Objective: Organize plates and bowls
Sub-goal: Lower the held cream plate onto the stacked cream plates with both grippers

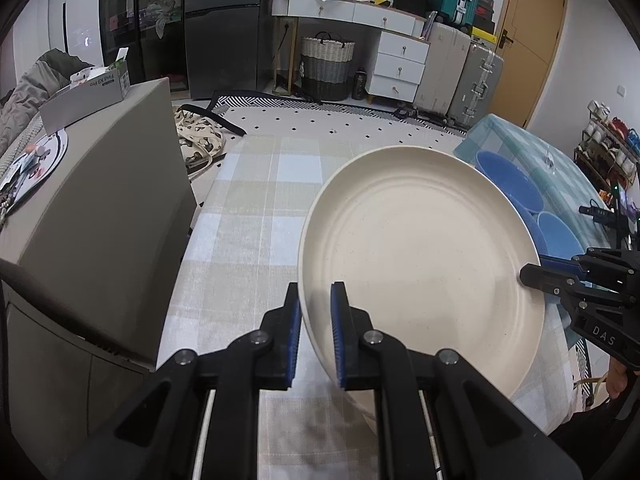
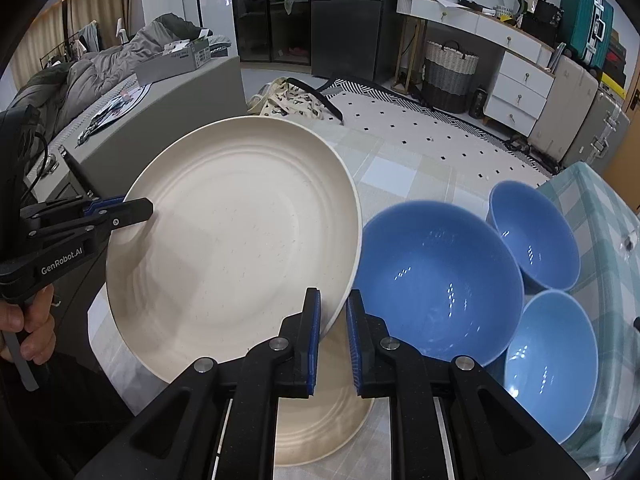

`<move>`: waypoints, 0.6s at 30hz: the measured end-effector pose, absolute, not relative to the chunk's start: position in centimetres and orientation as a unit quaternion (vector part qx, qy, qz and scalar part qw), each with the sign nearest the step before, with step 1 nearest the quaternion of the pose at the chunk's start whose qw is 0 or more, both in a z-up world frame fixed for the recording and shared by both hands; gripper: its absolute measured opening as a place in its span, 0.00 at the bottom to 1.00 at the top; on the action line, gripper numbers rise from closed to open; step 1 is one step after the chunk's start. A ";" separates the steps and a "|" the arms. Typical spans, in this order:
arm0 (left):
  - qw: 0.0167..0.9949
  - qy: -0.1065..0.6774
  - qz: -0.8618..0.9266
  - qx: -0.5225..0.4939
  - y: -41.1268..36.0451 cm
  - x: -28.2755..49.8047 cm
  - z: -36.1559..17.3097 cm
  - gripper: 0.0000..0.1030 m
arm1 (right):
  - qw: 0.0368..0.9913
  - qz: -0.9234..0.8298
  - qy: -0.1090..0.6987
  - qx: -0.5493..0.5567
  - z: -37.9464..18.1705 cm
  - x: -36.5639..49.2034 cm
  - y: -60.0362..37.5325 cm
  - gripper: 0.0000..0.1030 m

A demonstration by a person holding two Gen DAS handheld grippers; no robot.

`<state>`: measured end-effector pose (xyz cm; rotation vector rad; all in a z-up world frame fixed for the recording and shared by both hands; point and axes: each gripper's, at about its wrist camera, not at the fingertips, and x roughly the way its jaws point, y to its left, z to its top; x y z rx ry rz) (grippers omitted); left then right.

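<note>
While both tongs clamp the same cream plate (image 2: pixel 236 240), it hangs tilted above the checked tablecloth (image 1: pixel 248 216), lifted clear of the table. The left gripper (image 1: pixel 315 334) has its blue-padded jaws closed on the plate's rim at one side, and the right gripper (image 2: pixel 333 340) pinches the opposite rim, with the edge of the plate running between its pads. A hand (image 2: pixel 34 328) shows under the left tool in the right wrist view. Directly below the raised plate, a second cream plate (image 2: pixel 320 420) lies flat on the cloth near the table's near edge. Just beside the plates, toward the table's right side, stand three blue bowls: a large bowl (image 2: pixel 440 284) whose rim nearly meets the tilted plate, and two smaller bowls (image 2: pixel 532 236) (image 2: pixel 552 364) close against it, on a teal checked cloth (image 2: pixel 600 220). Off the table's left edge stands a grey cabinet (image 1: pixel 100 208).
</note>
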<state>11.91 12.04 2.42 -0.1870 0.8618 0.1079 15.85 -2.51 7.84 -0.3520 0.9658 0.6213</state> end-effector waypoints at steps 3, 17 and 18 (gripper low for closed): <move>0.900 0.424 0.052 -0.084 11.4 11.5 1.7 0.10 | 0.822 0.294 0.459 -0.164 6.7 14.9 -3.3 0.13; 0.890 0.448 0.054 -0.057 9.5 11.0 -0.9 0.10 | 0.818 0.288 0.472 -0.161 3.5 13.1 -5.1 0.13; 0.890 0.449 0.055 -0.056 9.4 10.9 -1.0 0.10 | 0.818 0.288 0.472 -0.159 3.5 13.1 -5.1 0.13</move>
